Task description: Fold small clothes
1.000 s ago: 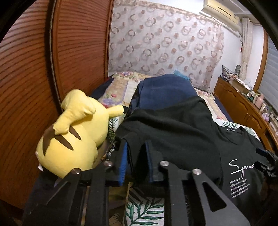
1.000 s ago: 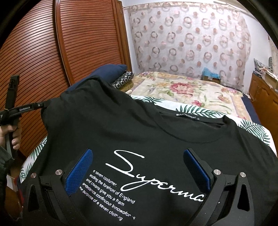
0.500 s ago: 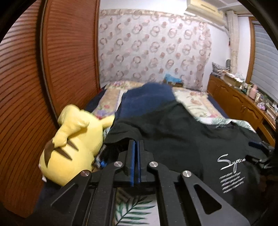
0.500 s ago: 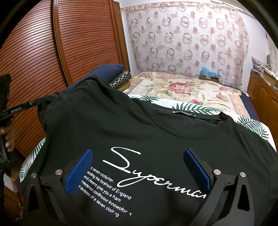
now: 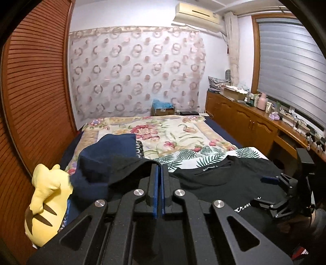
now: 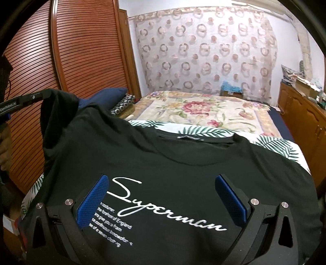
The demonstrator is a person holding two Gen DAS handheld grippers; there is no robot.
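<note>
Two views split the scene between them. Only the left wrist view shows the yellow plush toy (image 5: 43, 201) at the near left of the bed (image 5: 163, 132), the air conditioner (image 5: 197, 14) high on the far wall, and the long wooden cabinet (image 5: 244, 122) under the window blind on the right. Only the right wrist view shows the full white script print (image 6: 163, 205) across the chest of the black T-shirt (image 6: 173, 163).

The left hand-held gripper (image 5: 159, 173) has its blue pads closed on the shirt's left sleeve, and in the right wrist view that sleeve (image 6: 59, 108) is lifted clear of the bed at the far left, draping down from the fingers. The right hand-held gripper (image 6: 161, 199) hovers over the chest print with its jaws spread wide, one pad on each side of the lettering, gripping nothing.

Face up, the shirt lies on the near end of the bed over a palm-leaf sheet (image 6: 203, 130), collar toward the far side. A navy garment (image 5: 106, 161) sits bunched behind the raised sleeve.
</note>
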